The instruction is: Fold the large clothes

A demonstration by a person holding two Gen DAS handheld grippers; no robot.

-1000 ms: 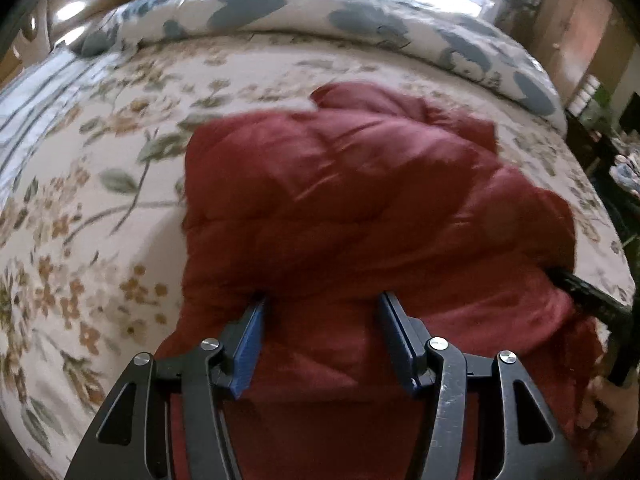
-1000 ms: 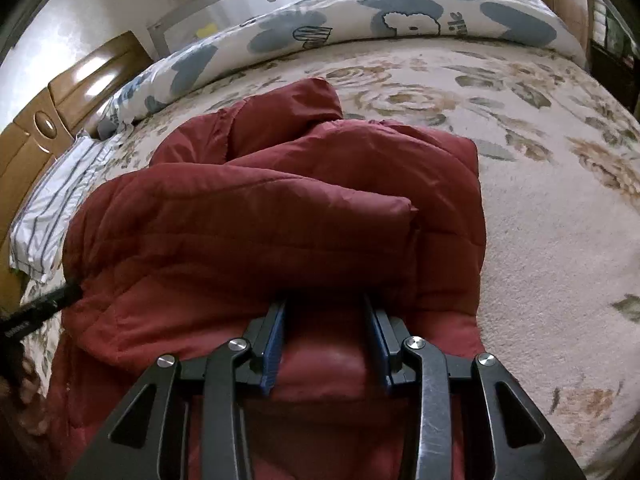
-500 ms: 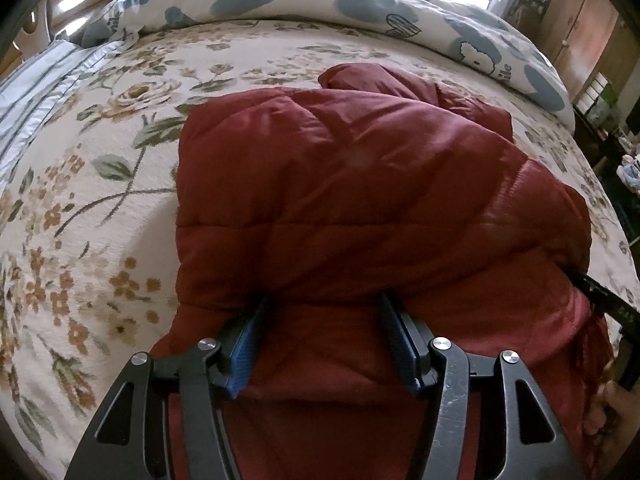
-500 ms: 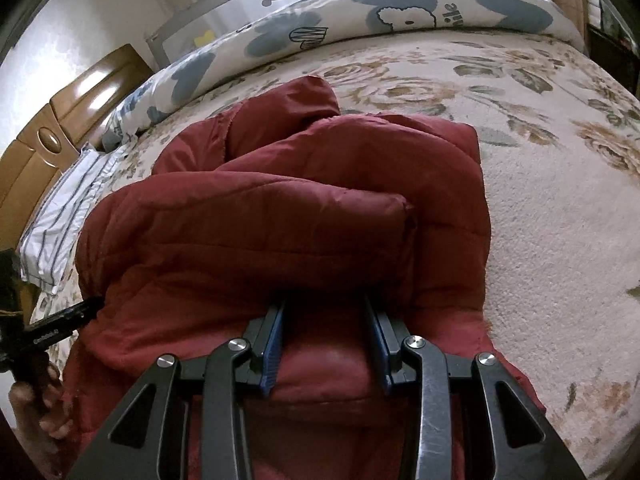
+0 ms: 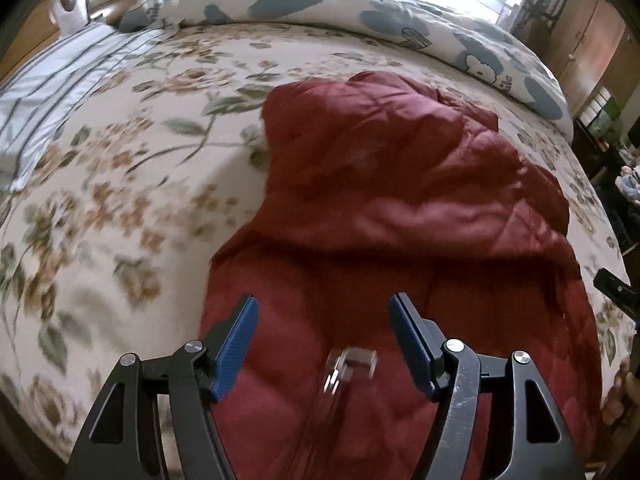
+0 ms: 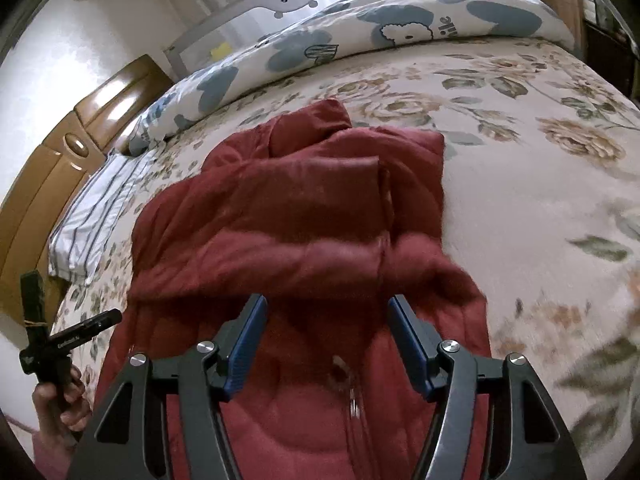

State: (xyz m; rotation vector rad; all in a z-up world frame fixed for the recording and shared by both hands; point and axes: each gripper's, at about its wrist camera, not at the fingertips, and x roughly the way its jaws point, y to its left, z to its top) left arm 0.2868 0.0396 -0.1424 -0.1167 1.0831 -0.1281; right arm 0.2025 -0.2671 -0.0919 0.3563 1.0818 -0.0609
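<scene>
Red quilted jacket point(image 5: 400, 208): lying folded over itself, filling frame centre on floral bedspread point(image 5: 120, 200). Left gripper point(image 5: 322, 336) and right gripper point(image 6: 326, 334): both hovering wide apart, gripping nothing. Blue-patterned duvet point(image 6: 400, 20): lying along upper frame.

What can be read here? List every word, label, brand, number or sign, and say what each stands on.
"ile": printed on the blue-and-white quilt beside a cartoon sheep; only these letters show.
White print on the black bar at the lower left of the right wrist view: too small to read.
Red jacket: no text visible.
</scene>
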